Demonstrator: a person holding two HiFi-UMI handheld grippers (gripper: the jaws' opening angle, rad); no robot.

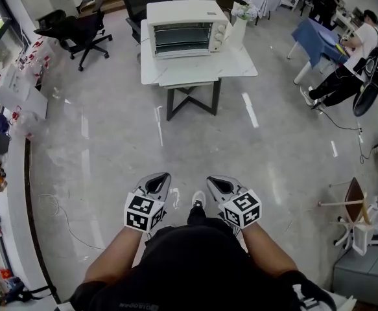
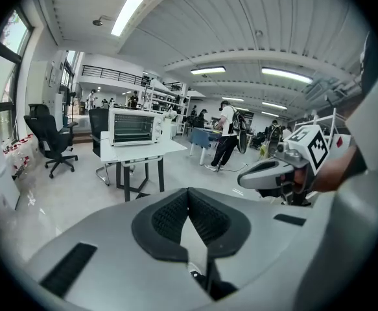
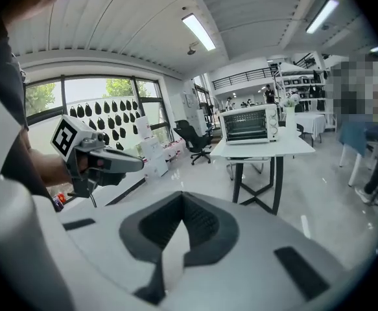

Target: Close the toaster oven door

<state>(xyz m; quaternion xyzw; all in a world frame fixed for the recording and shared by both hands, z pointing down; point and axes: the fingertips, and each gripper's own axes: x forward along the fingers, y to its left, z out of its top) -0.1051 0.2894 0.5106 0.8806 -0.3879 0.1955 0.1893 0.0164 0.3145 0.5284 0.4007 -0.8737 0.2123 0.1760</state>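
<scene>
The cream-white toaster oven (image 1: 183, 28) stands on a white-topped bench with black crossed legs (image 1: 237, 63), far across the glossy grey floor (image 1: 111, 148) from the person. Its glass-fronted door (image 1: 182, 39) faces the person, and thin horizontal lines like a wire rack show behind the glass. From this distance I cannot tell whether the door is fully shut or what else is inside. A pale upright object (image 1: 239, 26) stands just beside the oven's right side, too small to identify.

Both claws are held low and close to the person's body, side by side and pointing toward the bench, well apart from it. The left claw (image 2: 189, 199) has its dark ribbed pads (image 2: 169, 219) pressed together with nothing between them. The right claw (image 3: 182, 203) is likewise fully closed and empty.

Two black office chairs (image 1: 78, 31) stand to the left of the bench and behind it. At the far right a seated person (image 1: 351, 63) is at a blue table (image 1: 312, 34).
</scene>
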